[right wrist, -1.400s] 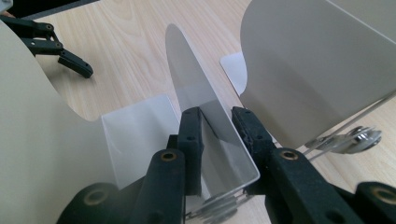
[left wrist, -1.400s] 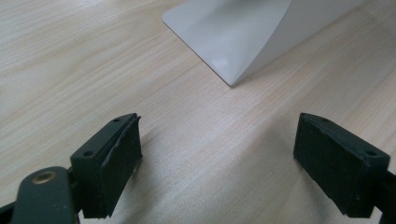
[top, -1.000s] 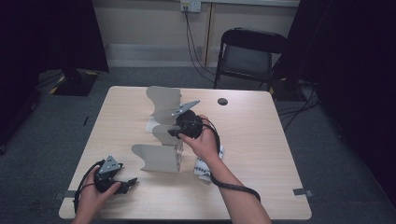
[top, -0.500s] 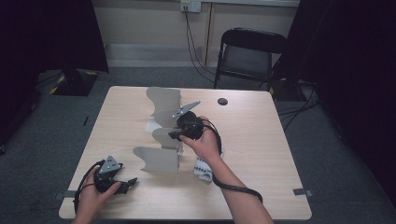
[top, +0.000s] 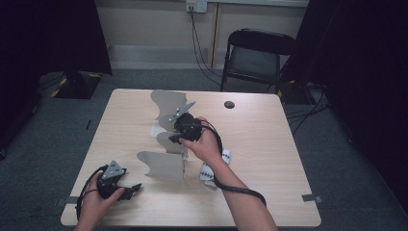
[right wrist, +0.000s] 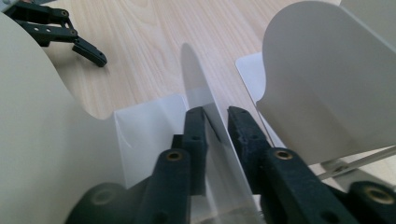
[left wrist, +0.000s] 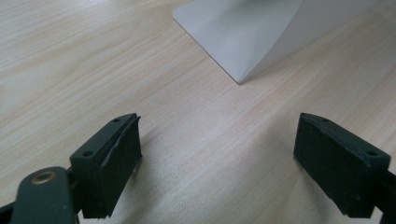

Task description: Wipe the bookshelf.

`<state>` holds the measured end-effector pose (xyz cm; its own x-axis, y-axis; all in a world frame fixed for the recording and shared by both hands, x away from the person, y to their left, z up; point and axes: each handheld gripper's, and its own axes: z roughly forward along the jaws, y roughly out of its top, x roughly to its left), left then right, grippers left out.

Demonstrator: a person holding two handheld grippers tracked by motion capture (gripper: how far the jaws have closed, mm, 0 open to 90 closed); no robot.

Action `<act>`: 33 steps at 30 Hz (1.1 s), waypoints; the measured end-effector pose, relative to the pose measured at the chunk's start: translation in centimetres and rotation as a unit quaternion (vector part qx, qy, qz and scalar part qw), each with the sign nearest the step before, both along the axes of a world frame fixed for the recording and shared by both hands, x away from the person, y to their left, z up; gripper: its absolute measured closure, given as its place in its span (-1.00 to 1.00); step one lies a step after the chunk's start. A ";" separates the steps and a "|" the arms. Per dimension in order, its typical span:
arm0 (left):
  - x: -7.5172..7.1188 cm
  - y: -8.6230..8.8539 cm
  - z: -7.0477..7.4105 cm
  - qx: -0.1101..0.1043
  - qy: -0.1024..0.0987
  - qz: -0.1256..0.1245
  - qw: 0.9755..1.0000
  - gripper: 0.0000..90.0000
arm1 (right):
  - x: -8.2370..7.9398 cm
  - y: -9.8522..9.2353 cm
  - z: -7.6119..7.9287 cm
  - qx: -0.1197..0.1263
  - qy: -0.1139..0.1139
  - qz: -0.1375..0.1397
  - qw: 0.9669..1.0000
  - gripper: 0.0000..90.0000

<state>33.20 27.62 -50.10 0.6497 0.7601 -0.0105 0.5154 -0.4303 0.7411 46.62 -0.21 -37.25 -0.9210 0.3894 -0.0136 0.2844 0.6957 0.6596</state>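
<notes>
Pinching the thin white upright divider panel edge-on near the light wooden table's middle, the right gripper should, I judge, hold it upright without twisting, while the left gripper rests open near the front-left corner.

The right gripper with its pinched middle divider has eased slightly toward the person.

Black jaws at bottom centre closed on a thin white panel, edge-on; left gripper upper left on the table
</notes>
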 end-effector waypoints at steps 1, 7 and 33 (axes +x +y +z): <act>0.0 0.0 0.0 0.002 0.000 -0.001 1.000 -0.68 | 0.0 -0.2 0.1 0.001 0.002 0.001 1.000 0.89; 0.0 0.0 0.0 0.003 0.000 -0.001 1.000 -0.68 | -0.3 -0.2 0.5 0.008 -0.001 0.031 0.999 0.99; 0.0 0.0 0.0 0.003 0.000 0.000 1.000 -0.69 | -3.5 -3.4 0.9 0.047 -0.012 0.083 0.995 0.99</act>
